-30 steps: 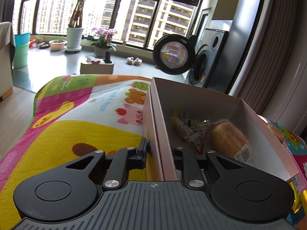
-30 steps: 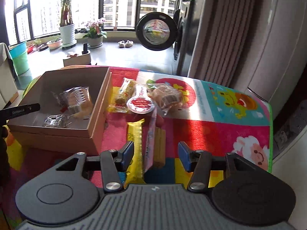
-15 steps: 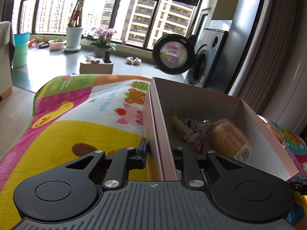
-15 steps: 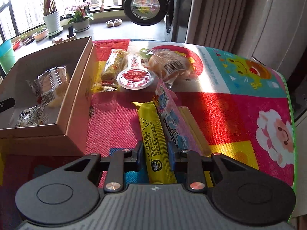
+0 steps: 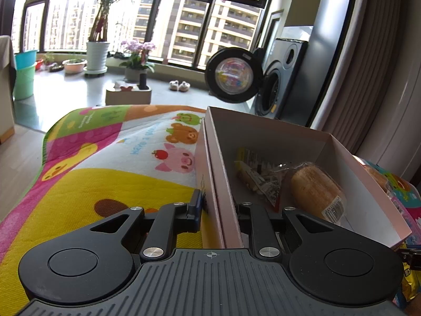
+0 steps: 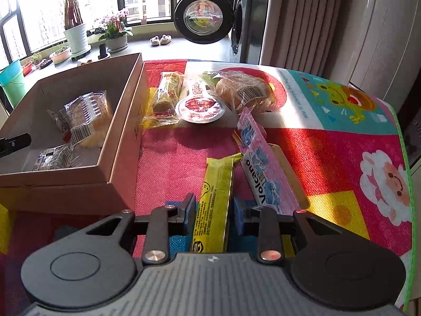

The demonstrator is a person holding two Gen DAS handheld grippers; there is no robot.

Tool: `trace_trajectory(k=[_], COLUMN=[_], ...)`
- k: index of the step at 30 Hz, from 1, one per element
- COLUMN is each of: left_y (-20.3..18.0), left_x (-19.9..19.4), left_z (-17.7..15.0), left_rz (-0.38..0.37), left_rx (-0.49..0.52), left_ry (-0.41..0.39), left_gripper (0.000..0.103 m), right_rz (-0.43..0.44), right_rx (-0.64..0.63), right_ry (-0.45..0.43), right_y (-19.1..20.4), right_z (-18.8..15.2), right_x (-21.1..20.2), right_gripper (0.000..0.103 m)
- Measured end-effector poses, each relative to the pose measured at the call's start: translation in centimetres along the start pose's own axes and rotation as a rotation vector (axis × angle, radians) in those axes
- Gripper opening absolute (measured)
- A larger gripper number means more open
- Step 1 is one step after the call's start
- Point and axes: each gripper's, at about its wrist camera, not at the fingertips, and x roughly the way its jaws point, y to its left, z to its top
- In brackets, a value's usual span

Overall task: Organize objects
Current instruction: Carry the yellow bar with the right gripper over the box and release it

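Firstly, left wrist view: left gripper [image 5: 218,210] has its jaws clamped on the near left wall of the cardboard box [image 5: 263,137]; one finger outside, one inside; box sits on a colourful cartoon play mat [image 5: 105,163] covering the worktop; inside the box lie a wrapped bread roll [image 5: 315,192] and a crinkly snack packet [image 5: 257,176] just beside it, touching; more wrapped snacks peek past the box's right wall, too cut off to tell which; washing machine [image 5: 276,79] with its round door open stands beyond, potted plants [image 5: 97,55] by the window.

Right wrist view: right gripper [image 6: 214,208] jaws closed on the near end of a yellow snack bar [image 6: 214,197], which points away along the mat; pink Volcano packet [image 6: 259,158] lies just right of it, leaning over a tan flat stick [image 6: 289,173]; farther off, in a row: green-yellow wrapped bar [image 6: 167,94], round red-lidded cup [image 6: 200,106], wrapped bun [image 6: 244,92], touching one another; box to the left holds a wrapped pastry [image 6: 86,113] and a small clear packet [image 6: 52,158]; tip of the left gripper shows at the box's left edge.
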Motion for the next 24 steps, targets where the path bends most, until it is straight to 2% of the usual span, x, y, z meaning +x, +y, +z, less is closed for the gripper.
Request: trace_trajectory(k=[2, 5, 7, 11, 12, 13, 18, 21, 24], left_y=[0.0, 0.1, 0.1, 0.0, 0.0, 0.0, 0.0, -0.1, 0.0], left_x=[0.1, 0.2, 0.2, 0.4, 0.3, 0.3, 0.4, 0.3, 0.4], left_z=[0.0, 0.0, 0.0, 0.0, 0.0, 0.0, 0.0, 0.0, 0.0], left_rz=[0.000, -0.003, -0.004, -0.005, -0.004, -0.004, -0.006, -0.009, -0.014], left_rx=[-0.001, -0.004, -0.006, -0.007, -0.007, -0.006, -0.008, -0.013, -0.020], left_ry=[0.000, 0.001, 0.002, 0.004, 0.003, 0.003, 0.003, 0.003, 0.006], left_gripper=[0.019, 0.019, 0.020, 0.020, 0.020, 0.020, 0.020, 0.020, 0.020], right_rz=[-0.004, -0.006, -0.012, 0.029, 0.036, 0.046, 0.092, 0.073, 0.064], right_rx=[-0.015, -0.051, -0.084, -0.094, -0.106, -0.115, -0.164, -0.234, -0.244], right_ry=[0.011, 0.007, -0.006, -0.022, -0.038, -0.055, -0.194, -0.229, -0.163], right_y=[0.3, 0.7, 1.0, 1.5, 1.9, 2.2, 4.3, 5.7, 6.1], right_z=[0.1, -0.9, -1.8, -3.2, -3.3, -3.3, -1.6, -0.9, -0.9], right_x=[-0.2, -1.9, -3.9, -9.4, -11.0, -12.4, -18.8, -20.0, -18.1], right_gripper=[0.030, 0.024, 0.022, 0.018, 0.009, 0.006, 0.006, 0.006, 0.009])
